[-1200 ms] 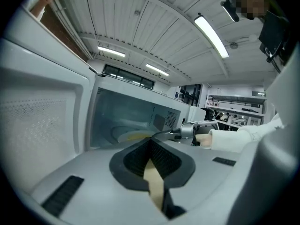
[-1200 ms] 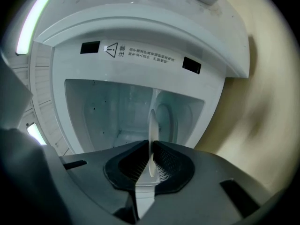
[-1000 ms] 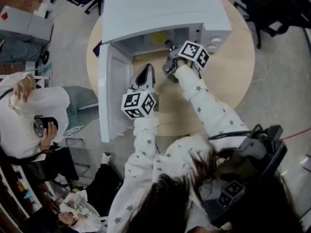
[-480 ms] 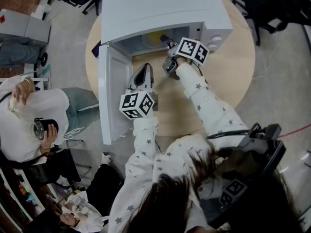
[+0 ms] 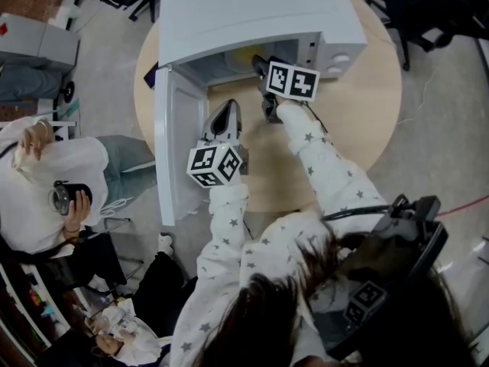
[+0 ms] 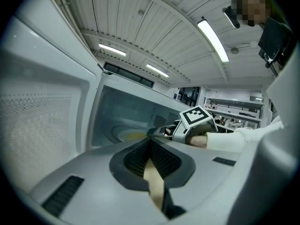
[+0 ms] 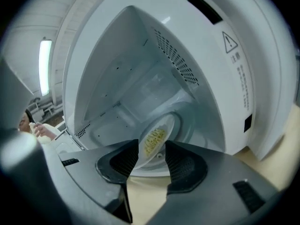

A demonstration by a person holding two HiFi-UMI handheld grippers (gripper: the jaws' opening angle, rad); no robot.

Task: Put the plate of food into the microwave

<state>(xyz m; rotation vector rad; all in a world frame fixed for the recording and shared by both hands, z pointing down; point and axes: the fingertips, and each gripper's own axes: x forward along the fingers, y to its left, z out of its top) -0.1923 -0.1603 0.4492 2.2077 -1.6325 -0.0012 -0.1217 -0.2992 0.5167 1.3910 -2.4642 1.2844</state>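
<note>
Since a second ago the right claw point(image 7: 152, 150) has loosened: its jaws are opening around the plate of food point(image 7: 157, 136), which lies inside the microwave point(image 5: 252, 14). The left claw point(image 6: 150, 146) is closed and empty.

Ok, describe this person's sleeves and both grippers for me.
White sleeves dotted with small grey stars. The left gripper and right gripper are grey with black ribbed pads, each carrying a cube of black-and-white square markers. The right jaws are opening, the plate rim between them.
</note>
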